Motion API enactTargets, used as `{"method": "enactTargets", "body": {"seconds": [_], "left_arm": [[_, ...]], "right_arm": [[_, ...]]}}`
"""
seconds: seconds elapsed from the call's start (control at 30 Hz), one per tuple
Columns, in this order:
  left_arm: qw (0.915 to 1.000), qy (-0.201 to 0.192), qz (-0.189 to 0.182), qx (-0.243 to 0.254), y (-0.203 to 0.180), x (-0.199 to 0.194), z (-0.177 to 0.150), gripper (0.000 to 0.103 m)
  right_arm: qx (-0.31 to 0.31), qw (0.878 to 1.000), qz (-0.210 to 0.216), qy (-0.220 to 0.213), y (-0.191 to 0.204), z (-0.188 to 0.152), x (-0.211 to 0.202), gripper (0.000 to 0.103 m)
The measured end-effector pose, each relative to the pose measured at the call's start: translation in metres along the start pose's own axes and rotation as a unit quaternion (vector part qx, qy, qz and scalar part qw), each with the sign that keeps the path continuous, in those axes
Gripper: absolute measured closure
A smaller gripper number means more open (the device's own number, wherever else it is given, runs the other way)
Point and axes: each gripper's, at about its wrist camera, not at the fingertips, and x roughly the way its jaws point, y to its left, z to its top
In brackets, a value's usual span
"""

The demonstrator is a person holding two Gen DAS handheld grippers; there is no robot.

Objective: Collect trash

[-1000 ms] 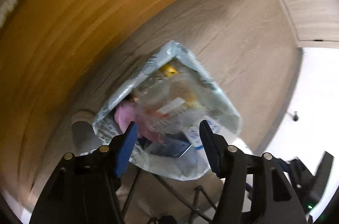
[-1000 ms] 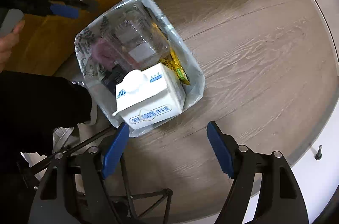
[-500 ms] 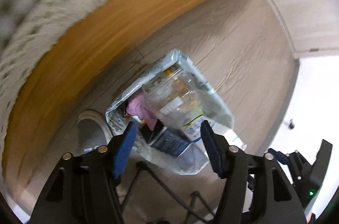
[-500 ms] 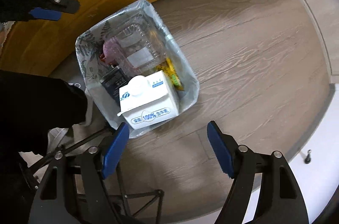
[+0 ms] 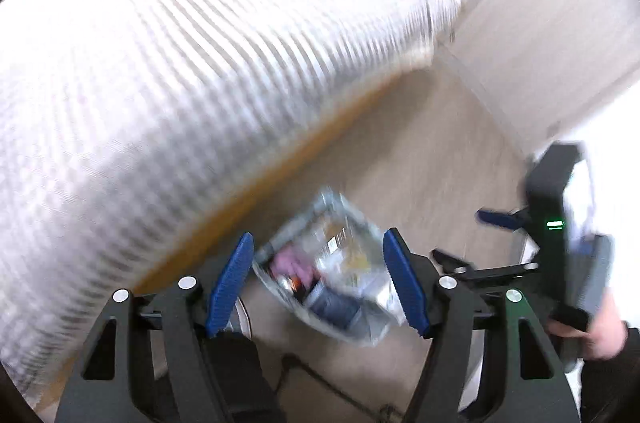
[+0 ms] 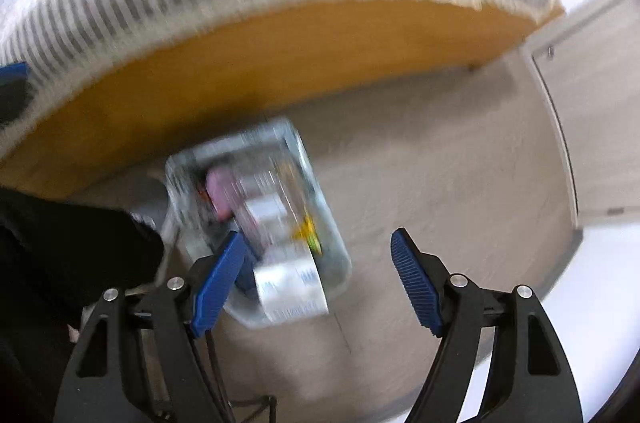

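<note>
The lined trash bin (image 6: 256,223), filled with packaging, is seen on the floor (image 6: 440,183) beside the wooden worktop (image 6: 280,63). The left gripper (image 5: 318,281) is being opened, empty; the right gripper (image 6: 316,281) is held apart, empty.

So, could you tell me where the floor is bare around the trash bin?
Bare floor runs from the bin toward the cabinet doors. It is crowded on the other side: the wooden table edge stands close behind the bin, and a dark sleeve sits beside it.
</note>
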Motion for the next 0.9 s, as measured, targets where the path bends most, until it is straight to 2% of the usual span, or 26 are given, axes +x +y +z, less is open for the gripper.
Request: {"method": "enactTargets", "body": {"seconds": [0.03,0.13,0.2,0.3,0.37,0.43,0.47,0.6,0.7,0.73,0.77,0.8,0.87,0.9], "left_arm": [[0.9998,-0.016,0.008,-0.009,0.012,-0.016,0.005,0.032],[0.9941,-0.081,0.056,-0.046,0.068,-0.082,0.012,0.032],[0.9863,-0.114,0.098,-0.067,0.106,-0.121,0.014,0.031],[0.9665,-0.166,0.168,-0.101,0.166,-0.185,0.017,0.03],[0.9459,-0.209,0.216,-0.122,0.201,-0.229,0.014,0.026],[0.9247,-0.259,0.245,-0.134,0.231,-0.272,0.012,0.014],[0.9171,-0.276,0.254,-0.134,0.241,-0.288,0.014,0.012],[0.8731,-0.341,0.325,-0.125,0.272,-0.344,0.026,0.008],[0.8398,-0.401,0.345,-0.121,0.294,-0.369,0.04,0.008],[0.8346,-0.413,0.344,-0.118,0.298,-0.375,0.047,0.008],[0.8287,-0.426,0.345,-0.116,0.303,-0.378,0.053,0.008],[0.8198,-0.441,0.347,-0.116,0.312,-0.382,0.063,0.008],[0.8114,-0.456,0.347,-0.117,0.322,-0.387,0.075,0.008],[0.8121,-0.458,0.344,-0.114,0.325,-0.387,0.082,0.008]], "right_arm": [[-0.003,1.0,0.002,-0.009,0.005,0.011,-0.006,0.03],[-0.019,0.998,0.022,-0.053,0.039,0.057,-0.034,0.03],[-0.038,0.994,0.046,-0.088,0.068,0.088,-0.057,0.03],[-0.055,0.983,0.085,-0.151,0.115,0.133,-0.101,0.03],[-0.059,0.972,0.119,-0.196,0.143,0.159,-0.135,0.03],[-0.065,0.955,0.155,-0.245,0.171,0.184,-0.173,0.03],[-0.069,0.946,0.171,-0.268,0.185,0.196,-0.19,0.03],[-0.085,0.919,0.191,-0.333,0.225,0.227,-0.24,0.023],[-0.071,0.886,0.236,-0.394,0.245,0.248,-0.266,0.022],[-0.065,0.875,0.246,-0.411,0.245,0.255,-0.268,0.022],[-0.058,0.86,0.251,-0.441,0.247,0.262,-0.273,0.022],[-0.05,0.852,0.245,-0.46,0.249,0.266,-0.275,0.022],[-0.034,0.838,0.225,-0.496,0.253,0.283,-0.281,0.022],[-0.031,0.834,0.219,-0.505,0.255,0.29,-0.285,0.022]]}}
